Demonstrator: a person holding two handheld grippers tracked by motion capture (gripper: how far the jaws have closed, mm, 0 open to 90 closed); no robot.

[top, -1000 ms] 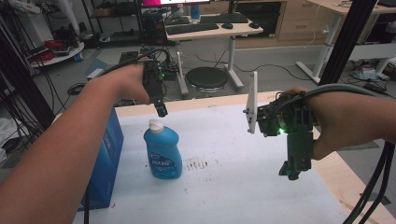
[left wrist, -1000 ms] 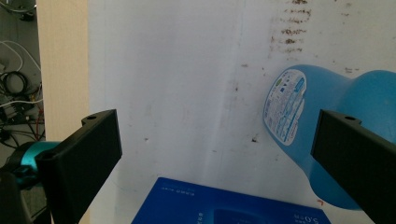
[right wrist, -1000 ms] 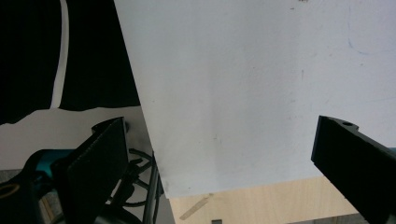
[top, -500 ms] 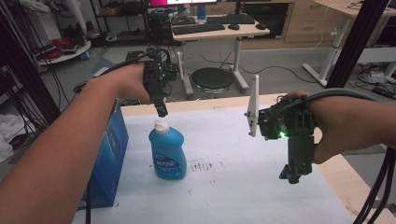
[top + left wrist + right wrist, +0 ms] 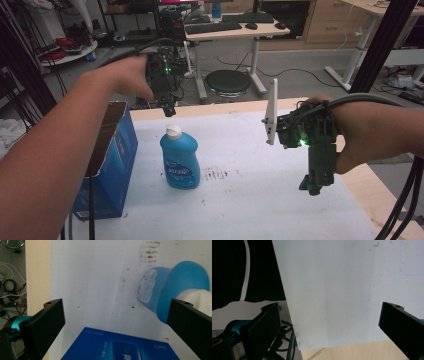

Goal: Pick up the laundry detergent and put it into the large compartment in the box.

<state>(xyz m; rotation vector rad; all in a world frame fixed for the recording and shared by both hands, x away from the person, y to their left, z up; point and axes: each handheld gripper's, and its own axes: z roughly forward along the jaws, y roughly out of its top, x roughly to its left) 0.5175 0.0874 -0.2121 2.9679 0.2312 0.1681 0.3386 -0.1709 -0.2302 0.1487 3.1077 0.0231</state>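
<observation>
Two forearms reach in over the table, each hand gripping a tool that points down. The left gripper (image 5: 169, 107) hangs just above the white cap of the blue bottle (image 5: 180, 159), jaws spread wide and holding nothing. The right gripper (image 5: 312, 186) hovers over bare surface well to the bottle's right, jaws likewise apart and empty. The bottle stands upright on the white mat (image 5: 260, 190), just beside an open blue box (image 5: 107, 165). Brown smudges mark the mat near the bottle. Beyond the wooden table edge stand a desk (image 5: 235, 27) and a round stool (image 5: 227, 82).
</observation>
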